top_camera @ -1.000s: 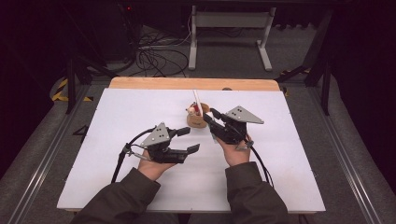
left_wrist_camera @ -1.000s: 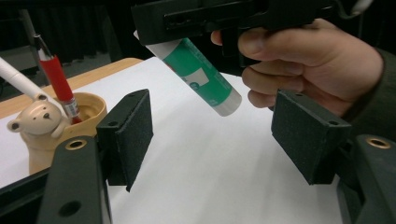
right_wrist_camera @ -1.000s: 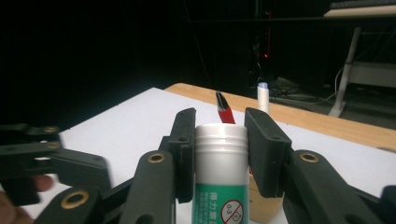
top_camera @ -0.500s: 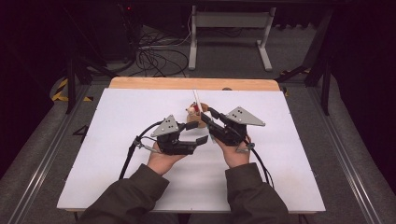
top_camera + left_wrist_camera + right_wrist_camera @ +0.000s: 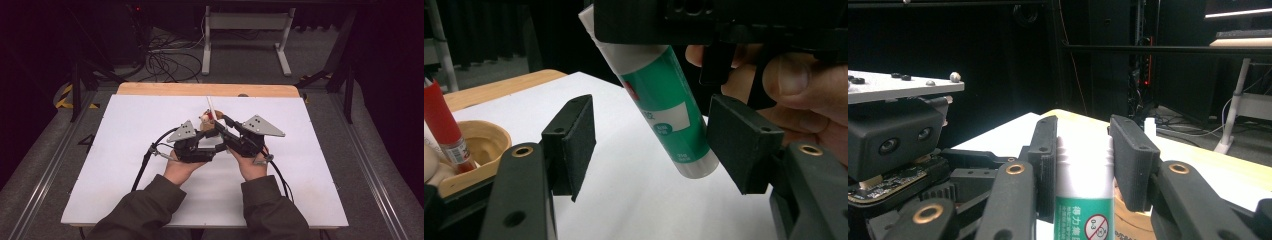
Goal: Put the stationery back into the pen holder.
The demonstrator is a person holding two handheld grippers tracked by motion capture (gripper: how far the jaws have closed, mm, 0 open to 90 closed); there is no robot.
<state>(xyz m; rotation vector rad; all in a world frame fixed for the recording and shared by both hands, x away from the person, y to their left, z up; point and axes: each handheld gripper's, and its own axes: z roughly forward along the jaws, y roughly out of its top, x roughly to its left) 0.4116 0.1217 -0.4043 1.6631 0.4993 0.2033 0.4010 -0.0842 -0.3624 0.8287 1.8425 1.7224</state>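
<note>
Two claws meet: my right claw [image 5: 1083, 165] clamps glue tube [image 5: 659, 100] upright-tilted; left claw [image 5: 664, 145], closing, straddles its lower end, not gripping.

The green and white glue stick [image 5: 1083, 200] carries white Chinese characters reading 得力 and more, with a round red prohibition sign marked 0-3 at 6 o'clock below them. Other print on it is too blurred to read
</note>
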